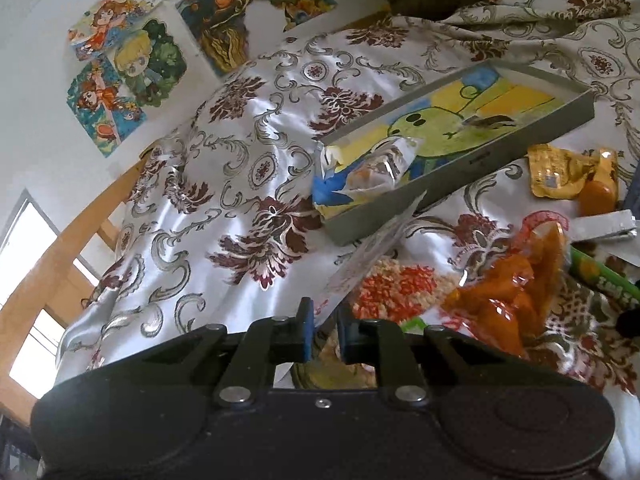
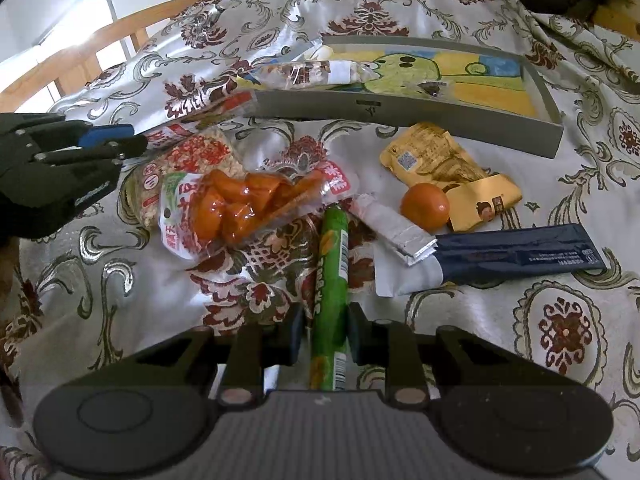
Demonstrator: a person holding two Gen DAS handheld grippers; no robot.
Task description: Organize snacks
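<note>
Left tongs [image 1: 323, 322]: clamped on flat snack packet [image 1: 372, 248] | Right tongs [image 2: 325, 334]: clamped on green tube [image 2: 331, 280], lower centre.

Green stick pack [image 2: 330, 280] near end under tool (hidden), dark packet [image 1: 632, 196] cut off

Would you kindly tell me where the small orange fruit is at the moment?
In the right wrist view, the orange fruit lies right of centre on the patterned cloth, against the yellow snack packet, just in front of the grey tray.
</note>
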